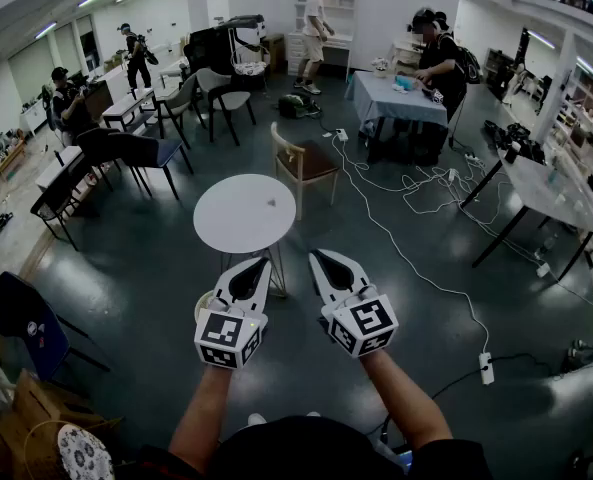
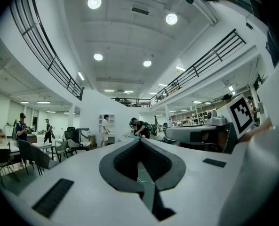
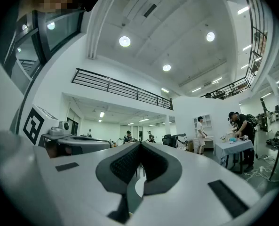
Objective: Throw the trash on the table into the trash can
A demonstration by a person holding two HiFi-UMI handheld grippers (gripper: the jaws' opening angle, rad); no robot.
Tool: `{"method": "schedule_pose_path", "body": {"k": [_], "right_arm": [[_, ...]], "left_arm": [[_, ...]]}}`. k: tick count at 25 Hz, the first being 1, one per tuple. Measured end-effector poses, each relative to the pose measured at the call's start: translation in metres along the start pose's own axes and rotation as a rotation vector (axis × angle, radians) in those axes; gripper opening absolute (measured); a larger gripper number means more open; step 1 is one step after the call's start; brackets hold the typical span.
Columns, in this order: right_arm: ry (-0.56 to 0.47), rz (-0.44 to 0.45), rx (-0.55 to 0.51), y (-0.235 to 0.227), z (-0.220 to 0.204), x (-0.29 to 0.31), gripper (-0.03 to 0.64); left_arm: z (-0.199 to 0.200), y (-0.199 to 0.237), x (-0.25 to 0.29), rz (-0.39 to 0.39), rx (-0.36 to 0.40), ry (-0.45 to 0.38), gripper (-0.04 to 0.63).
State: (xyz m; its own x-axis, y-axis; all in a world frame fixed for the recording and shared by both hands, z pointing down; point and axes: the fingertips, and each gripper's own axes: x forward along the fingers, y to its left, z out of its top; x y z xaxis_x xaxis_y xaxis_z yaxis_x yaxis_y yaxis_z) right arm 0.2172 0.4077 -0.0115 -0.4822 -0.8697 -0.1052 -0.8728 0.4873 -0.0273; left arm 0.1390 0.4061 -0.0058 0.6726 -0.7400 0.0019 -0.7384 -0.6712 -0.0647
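The person holds both arms out ahead, the bare forearms roughly side by side. The left forearm (image 1: 204,408) runs up to the left claw (image 1: 260,265), the right forearm (image 1: 408,398) to the right claw (image 1: 318,256). Both claws point forward and about level. They are near each other but apart, with their tips leaning slightly towards one another. Each carries a marker cube at its rear: the left cube (image 1: 226,336) and the right cube (image 1: 364,326). In the left gripper view the left claw's jaws meet at the tips with nothing between them. In the right gripper view the right claw's jaws are likewise together and empty.
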Motion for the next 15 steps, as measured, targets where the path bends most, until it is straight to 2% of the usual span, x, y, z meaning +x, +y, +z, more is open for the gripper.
{"method": "schedule_pose_path", "body": {"k": [15], "right_arm": [[-0.002,0.031,0.024,-0.025,-0.009,-0.036,0.018]], "left_arm": [[-0.014,-0.047,0.009,0.031,-0.001,0.021,0.011]]}}
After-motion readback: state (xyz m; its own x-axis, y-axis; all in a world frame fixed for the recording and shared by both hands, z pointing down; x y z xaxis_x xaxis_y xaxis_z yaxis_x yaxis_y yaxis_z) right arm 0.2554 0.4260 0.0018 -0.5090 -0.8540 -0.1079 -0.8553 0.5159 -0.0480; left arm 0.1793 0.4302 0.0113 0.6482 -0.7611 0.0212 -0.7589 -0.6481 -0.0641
